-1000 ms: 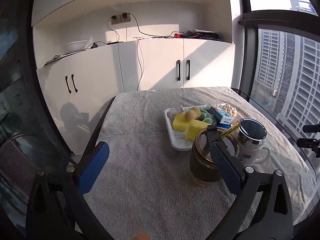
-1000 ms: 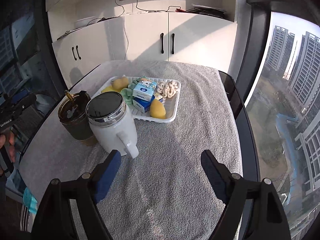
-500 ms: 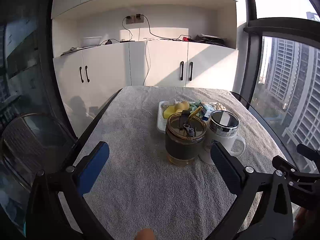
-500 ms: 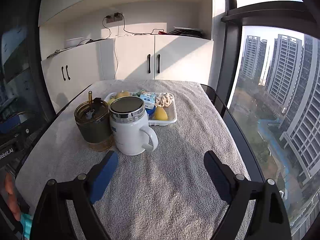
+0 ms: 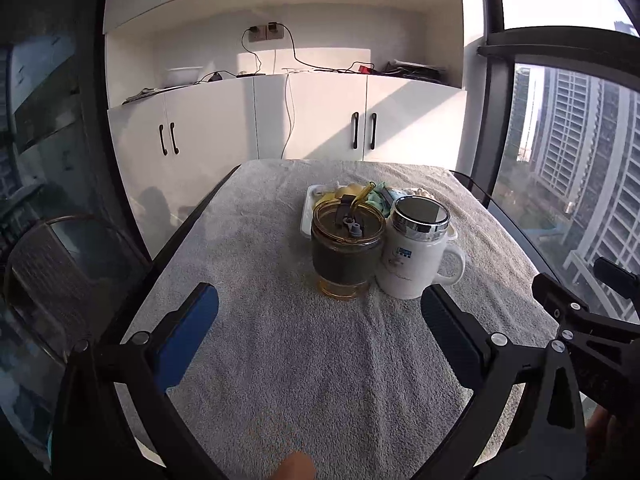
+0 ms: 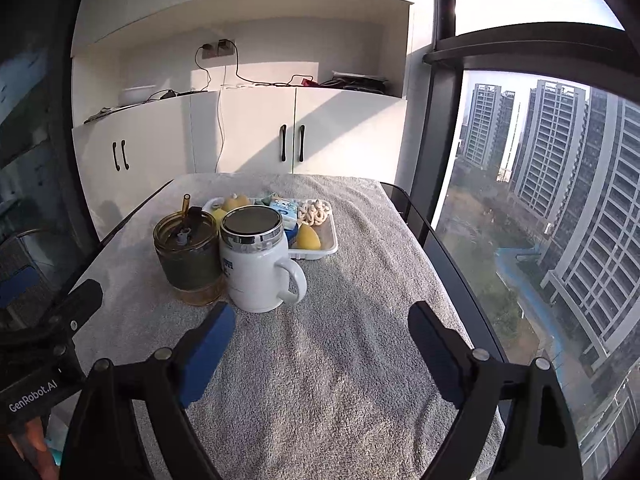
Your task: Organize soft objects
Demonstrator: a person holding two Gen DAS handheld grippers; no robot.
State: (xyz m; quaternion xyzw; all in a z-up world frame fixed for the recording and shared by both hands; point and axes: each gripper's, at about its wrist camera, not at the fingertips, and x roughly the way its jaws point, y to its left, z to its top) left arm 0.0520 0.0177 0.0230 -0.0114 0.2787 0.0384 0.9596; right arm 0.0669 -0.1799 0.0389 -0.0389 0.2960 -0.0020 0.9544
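Note:
A white tray (image 6: 330, 246) on the grey towel holds soft objects: yellow pieces (image 6: 308, 237), a blue-and-white tissue pack (image 6: 283, 209), a green cloth and a beige knotted piece (image 6: 314, 211). In the left wrist view the tray (image 5: 306, 216) is mostly hidden behind the cups. My left gripper (image 5: 318, 320) is open and empty, held back above the near part of the towel. My right gripper (image 6: 320, 330) is open and empty, near the white mug.
An amber glass cup with a dark sleeve and straw (image 5: 346, 256) and a white lidded mug (image 5: 416, 256) stand side by side in front of the tray. White cabinets (image 5: 320, 120) stand behind the table. A window (image 6: 560, 200) runs along the right edge.
Both grippers have pulled back and lowered, so the cups and tray look farther away and flatter. Both stayed open. Nothing on the table has moved.

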